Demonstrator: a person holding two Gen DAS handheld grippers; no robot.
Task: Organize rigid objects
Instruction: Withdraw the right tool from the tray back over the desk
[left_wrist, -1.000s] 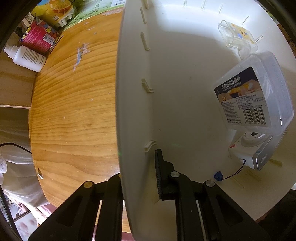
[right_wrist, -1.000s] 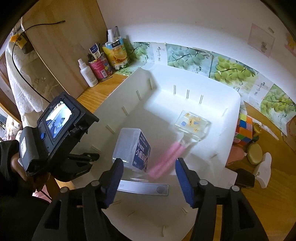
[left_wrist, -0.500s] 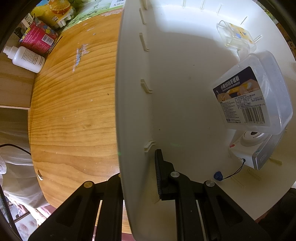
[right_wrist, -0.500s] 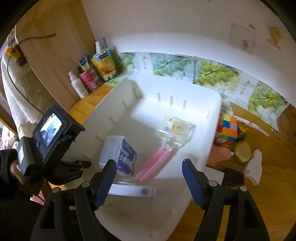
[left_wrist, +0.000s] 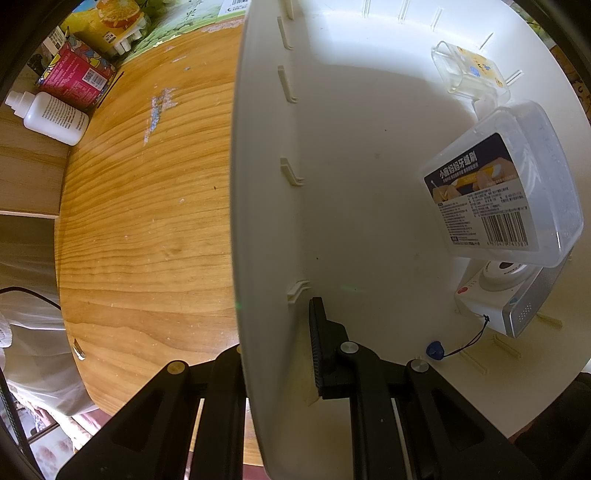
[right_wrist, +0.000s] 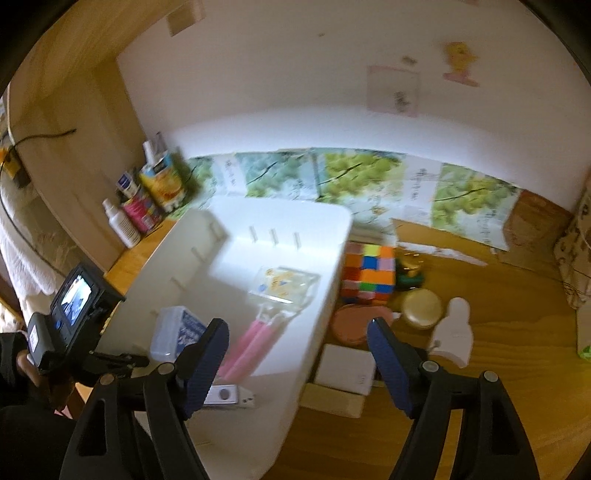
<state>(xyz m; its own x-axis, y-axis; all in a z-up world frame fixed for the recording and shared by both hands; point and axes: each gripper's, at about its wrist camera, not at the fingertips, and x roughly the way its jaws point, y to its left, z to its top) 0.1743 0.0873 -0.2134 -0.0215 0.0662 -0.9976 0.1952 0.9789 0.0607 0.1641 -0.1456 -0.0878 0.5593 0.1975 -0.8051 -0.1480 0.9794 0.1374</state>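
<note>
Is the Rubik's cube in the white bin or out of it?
Out. The cube sits on the wooden table just outside the bin, against its right wall.

The left wrist camera looks straight down, very close over the side wall of the white bin (left_wrist: 258, 221), with tabletop (left_wrist: 147, 221) toward 9 o'clock. The right wrist camera looks obliquely down from farther back, facing the wall. Both views share the bin interior and the labelled clear box (left_wrist: 498, 195) (right_wrist: 177, 332).
</note>
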